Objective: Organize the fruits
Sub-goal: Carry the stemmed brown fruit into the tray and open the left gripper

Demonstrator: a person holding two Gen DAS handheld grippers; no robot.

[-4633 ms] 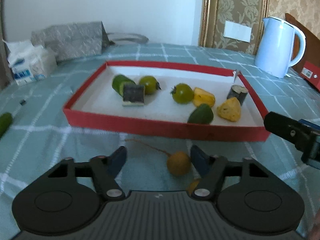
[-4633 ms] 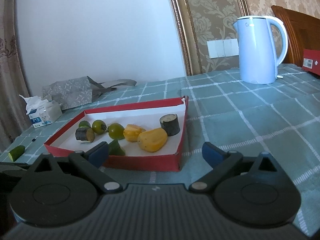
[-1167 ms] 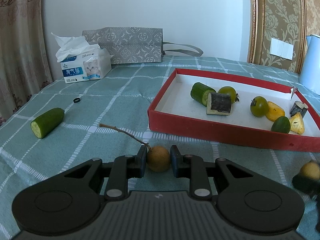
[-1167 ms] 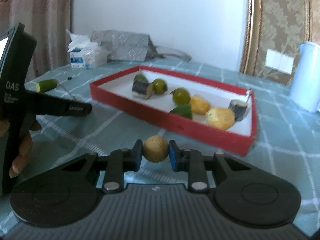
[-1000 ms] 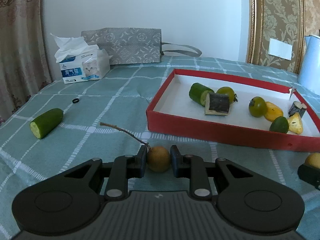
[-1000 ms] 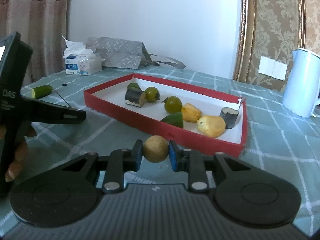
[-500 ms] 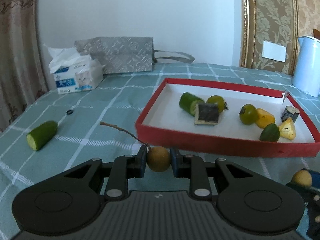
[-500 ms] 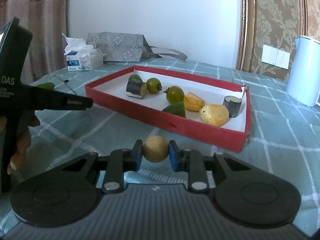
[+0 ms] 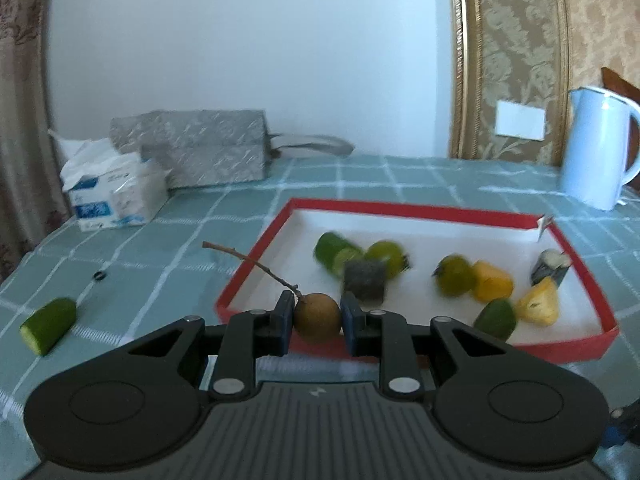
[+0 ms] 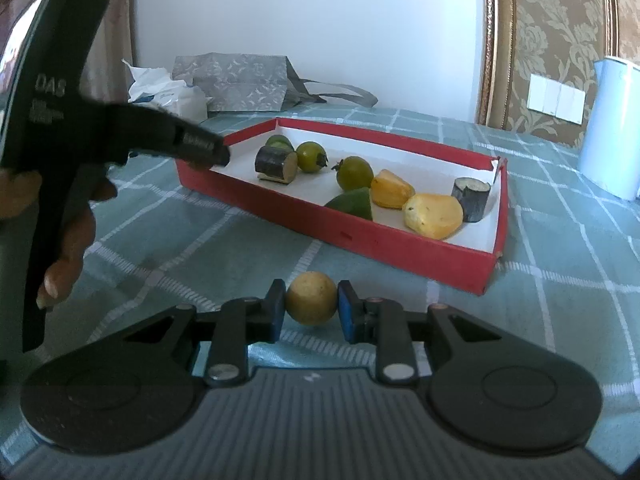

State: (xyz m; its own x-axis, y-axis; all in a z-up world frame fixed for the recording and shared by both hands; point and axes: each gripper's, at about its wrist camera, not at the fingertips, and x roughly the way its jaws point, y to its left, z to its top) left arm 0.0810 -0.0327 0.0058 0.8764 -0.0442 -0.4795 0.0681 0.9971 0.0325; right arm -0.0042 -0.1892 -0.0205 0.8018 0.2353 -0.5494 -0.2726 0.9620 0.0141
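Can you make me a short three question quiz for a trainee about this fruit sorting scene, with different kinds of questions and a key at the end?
1. True or false: the left gripper is shut on the small round brown fruit with a thin twig stem.
2. Multiple choice: where is the shallow red cardboard tray with the white lining relative to the pale yellow round fruit in the right gripper? A) beyond it B) beneath it C) out of view
3. Fill in: outside the tray, on the green checked tablecloth, lies a cut green ______ piece.

Key: 1 true; 2 A; 3 cucumber.
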